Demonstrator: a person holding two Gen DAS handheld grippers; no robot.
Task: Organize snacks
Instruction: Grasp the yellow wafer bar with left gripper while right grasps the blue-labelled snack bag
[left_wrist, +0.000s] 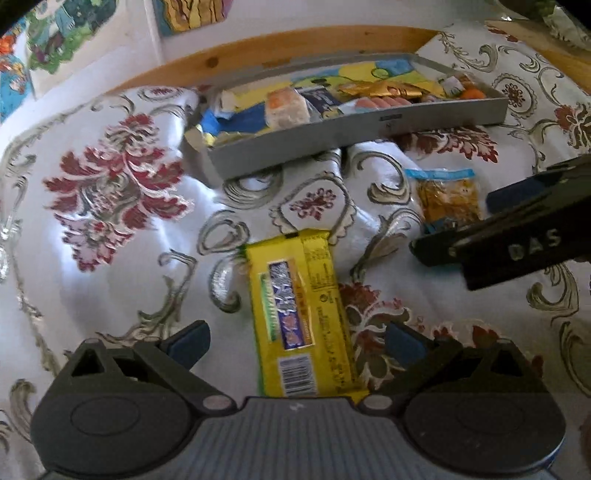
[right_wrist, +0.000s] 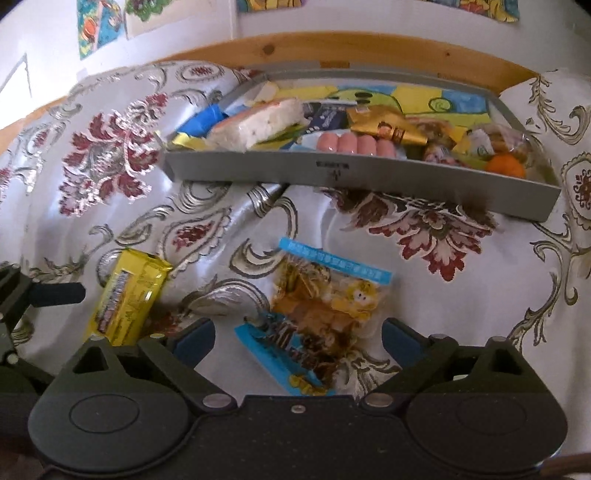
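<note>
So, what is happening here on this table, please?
A person with a gripper in each hand is sorting snacks into a grey tray on a flowered tablecloth. The tray already holds several snacks. Two packets are left outside it. The left gripper is open around the yellow bar, and the right gripper is open around the blue-edged snack bag. Neither packet is gripped or lifted yet.

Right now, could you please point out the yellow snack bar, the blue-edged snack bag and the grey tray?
yellow snack bar (left_wrist: 301, 317), left wrist view, wrapper middle.
blue-edged snack bag (right_wrist: 325, 314), right wrist view, bag middle.
grey tray (right_wrist: 369, 177), right wrist view, front wall.
</note>
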